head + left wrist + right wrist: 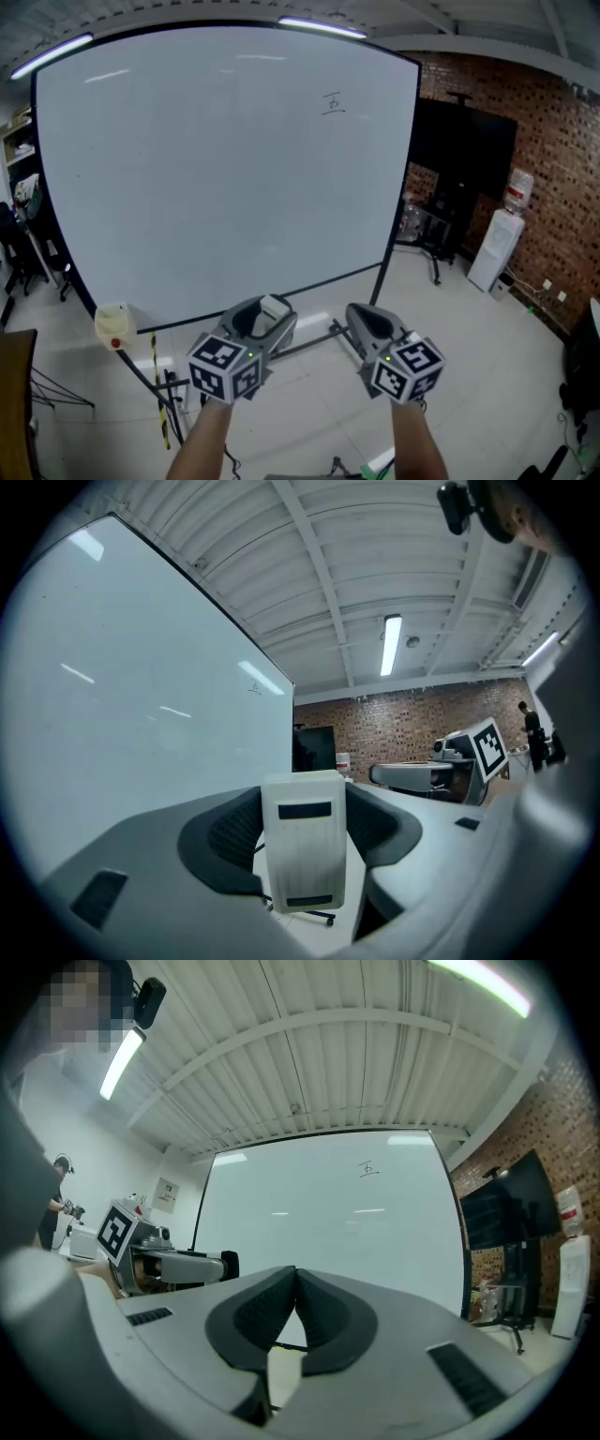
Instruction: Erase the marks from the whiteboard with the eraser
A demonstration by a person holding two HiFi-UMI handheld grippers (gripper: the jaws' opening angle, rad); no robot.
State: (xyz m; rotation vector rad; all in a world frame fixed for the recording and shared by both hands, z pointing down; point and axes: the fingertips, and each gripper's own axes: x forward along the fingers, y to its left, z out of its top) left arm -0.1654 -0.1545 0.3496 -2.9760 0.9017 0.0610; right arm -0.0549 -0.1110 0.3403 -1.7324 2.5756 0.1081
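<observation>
Two tools: left hand-held gripper (267, 314) is clamping white rectangular plastic eraser (302, 841); right hand-held gripper (292, 1283) is pressing jaws together, empty.

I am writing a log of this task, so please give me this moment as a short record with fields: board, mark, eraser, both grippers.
whiteboard: upright, mostly clean
mark: one small mark at the upper right of the board, not yet erased
eraser: white block, low in front of the board, not touching it
left gripper: shut on the eraser
right gripper: jaws together, nothing between them
</observation>
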